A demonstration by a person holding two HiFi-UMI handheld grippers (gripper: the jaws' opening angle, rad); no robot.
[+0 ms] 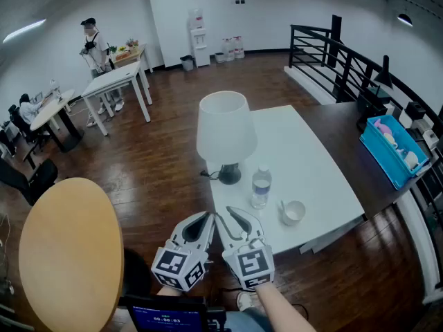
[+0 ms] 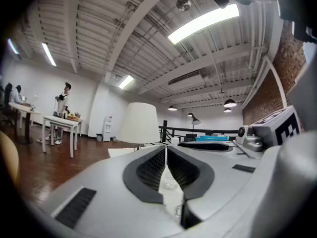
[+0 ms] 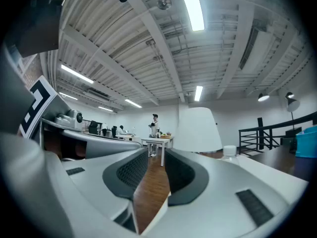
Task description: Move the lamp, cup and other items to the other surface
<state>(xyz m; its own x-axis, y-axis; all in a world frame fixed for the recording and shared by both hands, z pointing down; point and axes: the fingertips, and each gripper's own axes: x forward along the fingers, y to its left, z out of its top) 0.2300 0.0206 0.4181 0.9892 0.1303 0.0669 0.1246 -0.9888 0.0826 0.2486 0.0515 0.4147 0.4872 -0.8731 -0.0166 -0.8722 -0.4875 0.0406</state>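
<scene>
While both are pointing level toward the lamp (image 1: 225, 131), the left hand-held gripper (image 1: 206, 218) is showing its jaws closed tip to tip with nothing between them. The right hand-held gripper (image 1: 225, 216) is standing slightly open, with only floor showing through its gap. Neither is touching anything.

The lamp is standing upright straight ahead of the pair, its long axis vertical, and the white worktop (image 1: 311, 151) is carrying it at the corner nearest the person. Both hand-held grippers appear about equally near it, though the wide shade is hiding most of the stem from above, so the best place to grip is hard to judge. A bottle (image 1: 261, 187) is standing just right of the lamp's base. A cup (image 1: 293, 212) is sitting farther right of the lamp, on the right hand-held gripper's side. A round wooden table (image 1: 69, 254), probably the other surface, is sitting well left of the lamp and nearer the person.
</scene>
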